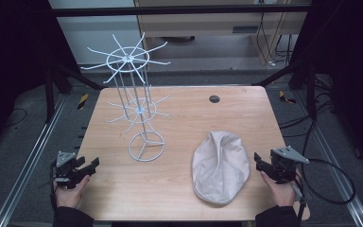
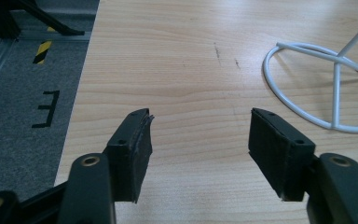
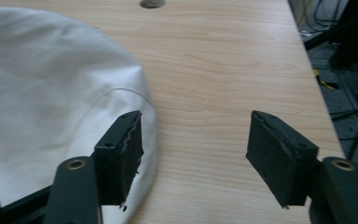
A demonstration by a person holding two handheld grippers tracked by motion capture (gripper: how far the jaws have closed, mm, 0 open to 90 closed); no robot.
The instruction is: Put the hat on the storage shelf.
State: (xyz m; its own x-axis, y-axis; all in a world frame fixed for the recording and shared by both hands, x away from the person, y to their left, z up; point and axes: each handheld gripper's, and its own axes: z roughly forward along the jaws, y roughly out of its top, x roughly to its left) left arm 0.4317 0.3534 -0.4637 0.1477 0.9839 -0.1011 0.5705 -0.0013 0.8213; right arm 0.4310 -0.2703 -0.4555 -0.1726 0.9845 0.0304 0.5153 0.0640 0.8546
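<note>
A cream flat cap [image 1: 220, 166] lies on the wooden table [image 1: 189, 113] at the front right; in the right gripper view the cap [image 3: 42, 88] spreads over the left half. My right gripper [image 1: 260, 164] rests just right of the cap, open, its left jaw over the cap's edge and nothing between the jaws [image 3: 196, 140]. A white wire hat stand [image 1: 134, 101] with two spoked tiers rises left of centre; its ring base [image 2: 326, 79] lies ahead and to the right in the left gripper view. My left gripper [image 1: 90, 165] sits open [image 2: 198, 140] near the table's front left corner, empty.
A small dark cable grommet [image 1: 214, 99] is set in the table's far right part. Metal rails [image 1: 26, 161] run along both sides of the table. Black cables [image 1: 333, 179] loop on the floor to the right. Grey carpet with tape marks [image 2: 44, 109] lies left of the table.
</note>
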